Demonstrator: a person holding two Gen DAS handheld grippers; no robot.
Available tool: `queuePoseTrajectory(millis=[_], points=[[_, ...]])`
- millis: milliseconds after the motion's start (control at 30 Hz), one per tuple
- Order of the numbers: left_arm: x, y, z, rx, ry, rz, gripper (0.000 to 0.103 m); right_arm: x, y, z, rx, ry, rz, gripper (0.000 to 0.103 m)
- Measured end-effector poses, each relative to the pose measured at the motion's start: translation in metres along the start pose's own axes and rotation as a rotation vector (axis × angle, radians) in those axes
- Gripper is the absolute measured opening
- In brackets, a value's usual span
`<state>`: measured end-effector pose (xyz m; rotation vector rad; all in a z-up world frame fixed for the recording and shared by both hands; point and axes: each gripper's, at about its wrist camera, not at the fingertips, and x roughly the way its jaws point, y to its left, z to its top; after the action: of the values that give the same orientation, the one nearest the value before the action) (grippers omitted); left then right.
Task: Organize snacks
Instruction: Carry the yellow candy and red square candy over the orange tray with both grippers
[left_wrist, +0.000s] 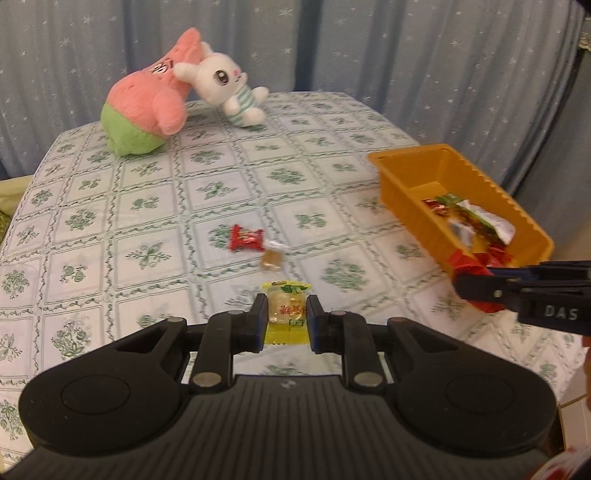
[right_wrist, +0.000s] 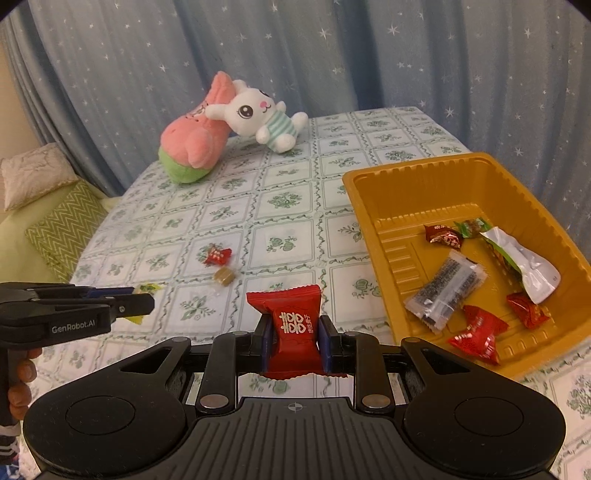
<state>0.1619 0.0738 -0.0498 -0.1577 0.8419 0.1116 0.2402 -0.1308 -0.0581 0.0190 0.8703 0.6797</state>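
left gripper (left_wrist: 286, 317) clamped on yellow snack packet (left_wrist: 286, 308), lifted above tablecloth (left_wrist: 147, 206). right gripper (right_wrist: 294, 338) clamped on red snack packet (right_wrist: 293, 325), just left of orange tray (right_wrist: 373, 206) holding several wrapped snacks. small red candy (left_wrist: 245, 239) and brown candy (left_wrist: 271, 258) loose mid-table, apart from both grippers. plush toys (left_wrist: 147, 110) at far edge; bare cloth between.

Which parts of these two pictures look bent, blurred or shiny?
Left wrist view: the table edges bow from the fisheye, and the orange tray looks smeared. Right wrist view: dark corners, curved curtain, glare on the silver packet.
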Motion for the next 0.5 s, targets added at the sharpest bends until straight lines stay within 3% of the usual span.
queuePoseTrajectory(millis=[233,500], points=[[-0.021,-0.052,0.000,0.047,-0.025,-0.092,0.020,-0.038,-0.016,-0.010,0.018,-0.023,0.005,0.026],[-0.022,-0.114,0.006,0.105,-0.030,-0.185,0.019,-0.076,-0.061,-0.013,0.053,-0.054,-0.039,0.026]])
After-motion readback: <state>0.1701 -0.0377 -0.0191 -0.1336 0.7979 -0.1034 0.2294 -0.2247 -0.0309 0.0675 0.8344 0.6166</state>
